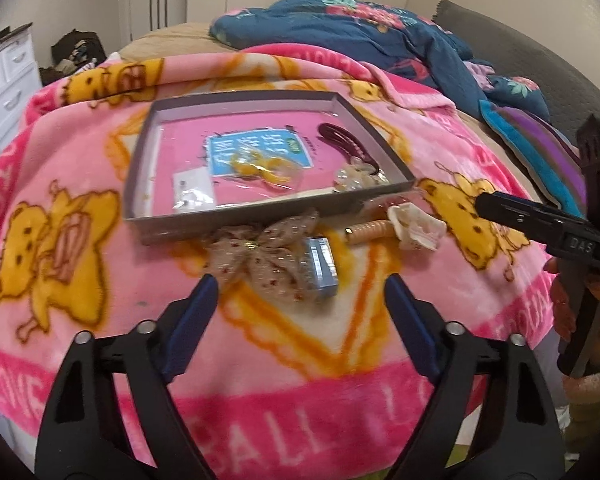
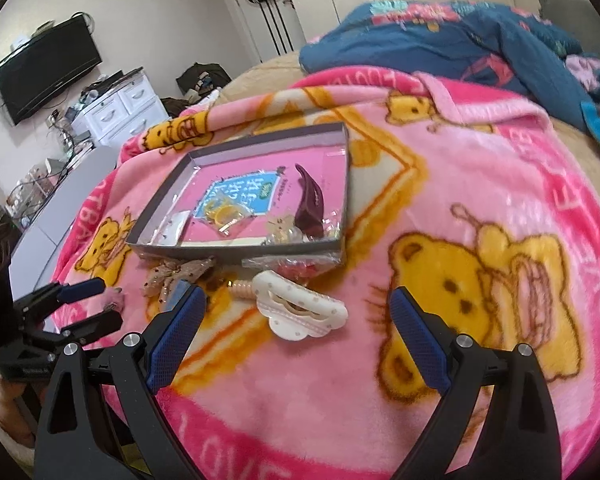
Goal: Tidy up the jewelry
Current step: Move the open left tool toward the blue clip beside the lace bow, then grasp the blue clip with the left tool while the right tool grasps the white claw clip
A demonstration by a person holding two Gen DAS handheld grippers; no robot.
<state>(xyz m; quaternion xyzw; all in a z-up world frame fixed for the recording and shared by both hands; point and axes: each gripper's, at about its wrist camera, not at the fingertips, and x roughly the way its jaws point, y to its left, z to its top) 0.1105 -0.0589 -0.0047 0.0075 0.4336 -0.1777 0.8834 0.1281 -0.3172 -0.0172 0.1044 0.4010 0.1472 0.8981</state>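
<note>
1. The grey tray [image 1: 236, 216] on the pink blanket [image 1: 100, 280] holds a maroon clip [image 1: 342, 140], yellow rings [image 1: 260, 168] and a pearly piece [image 1: 354, 178].
2. The blanket's near edge reads "LOVE"; the tray's label is illegible.
3. My left claw [image 1: 300, 286] and right claw [image 2: 296, 304] both gape, empty; near them lie a bow [image 1: 268, 252] and, right of it, a white clip [image 2: 300, 308].

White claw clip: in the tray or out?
Out. The white claw clip lies on the pink blanket, in front of the grey tray.
</note>
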